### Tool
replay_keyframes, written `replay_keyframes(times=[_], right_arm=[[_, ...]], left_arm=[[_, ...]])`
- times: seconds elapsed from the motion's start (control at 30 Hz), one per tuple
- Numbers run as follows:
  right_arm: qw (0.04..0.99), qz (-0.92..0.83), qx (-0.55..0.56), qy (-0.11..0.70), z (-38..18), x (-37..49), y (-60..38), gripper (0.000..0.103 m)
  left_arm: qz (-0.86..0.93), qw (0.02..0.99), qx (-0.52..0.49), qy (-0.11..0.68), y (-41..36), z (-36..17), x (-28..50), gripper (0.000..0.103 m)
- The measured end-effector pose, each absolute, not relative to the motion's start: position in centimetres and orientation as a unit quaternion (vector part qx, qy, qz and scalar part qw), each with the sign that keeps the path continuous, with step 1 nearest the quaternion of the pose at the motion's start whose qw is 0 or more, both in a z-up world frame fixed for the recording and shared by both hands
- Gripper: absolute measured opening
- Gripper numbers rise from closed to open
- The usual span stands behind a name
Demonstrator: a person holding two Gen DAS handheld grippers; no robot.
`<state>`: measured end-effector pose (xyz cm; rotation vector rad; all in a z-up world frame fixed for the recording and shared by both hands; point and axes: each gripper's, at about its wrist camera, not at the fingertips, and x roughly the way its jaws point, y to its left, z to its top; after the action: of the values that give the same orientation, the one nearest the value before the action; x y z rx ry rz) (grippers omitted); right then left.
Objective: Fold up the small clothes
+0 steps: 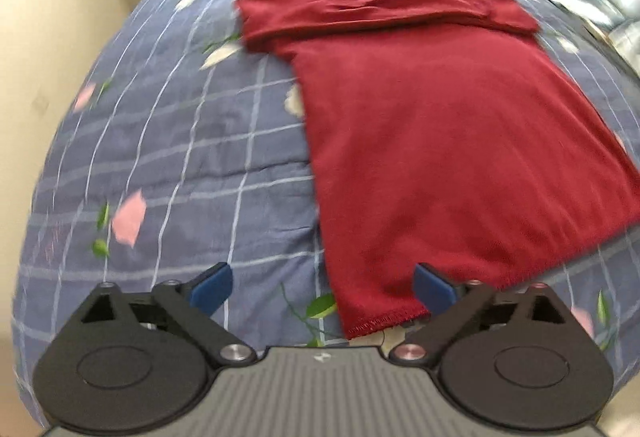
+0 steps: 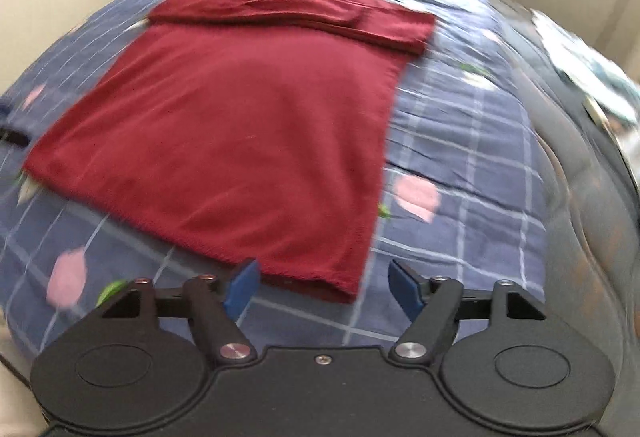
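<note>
The red shirt [image 1: 440, 141] lies flat on the bed [image 1: 168, 157], sleeves already folded across its far end, hem nearest both cameras. In the left wrist view the left claw [image 1: 322, 287] stands apart, nothing pinched; the shirt's near left hem corner sits between its blue pads, close to the 3 o'clock pad [image 1: 434, 291], with the body running off toward 1 o'clock. In the right wrist view the right claw [image 2: 322, 289] is also apart and empty; the near right hem corner lies between its pads, nearer the 9 o'clock one [image 2: 240, 287], and the body spreads toward 11 o'clock.

The step in hand looks like taking both hem corners to carry the hem up to the sleeve end. To do it well:

- Bring each claw down so one pad slides under the corner and the other lands on top, catching both layers but not the bedcover beneath.
- Grip a little in from the edge; this fabric looks soft and could slip out.
- Close both together, lift evenly, and keep the hem taut between the claws so no crease forms.
- Lay the hem square on the sleeve fold at 12 o'clock.
</note>
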<state>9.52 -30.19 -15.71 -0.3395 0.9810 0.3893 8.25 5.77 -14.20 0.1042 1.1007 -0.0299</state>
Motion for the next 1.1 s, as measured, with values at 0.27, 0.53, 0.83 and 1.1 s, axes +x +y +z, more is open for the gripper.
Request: replay_keyframes(times=[0.27,0.53,0.83,1.1], right_arm=[[0.809,0.253,-0.298,0.439,-18.9,8.7,-26.6,0.076],[0.804,0.267,-0.374,0.377,-19.8,8.2,-25.2,0.048],[0.829,0.290,-0.289,0.380,-16.6,10.1,-25.5,0.010],[0.840,0.299,-0.136,0.432,-12.1,14.5,-27.0,0.009]], left_arm=[[-0.078,0.835,0.185,0.512,1.5,-16.9,6.8,0.101],[-0.099,0.828,0.188,0.518,-0.3,-17.9,5.9,0.102],[-0.136,0.834,0.194,0.498,-2.9,-17.7,6.1,0.102],[-0.165,0.839,0.201,0.478,-6.0,-18.4,6.9,0.102]])
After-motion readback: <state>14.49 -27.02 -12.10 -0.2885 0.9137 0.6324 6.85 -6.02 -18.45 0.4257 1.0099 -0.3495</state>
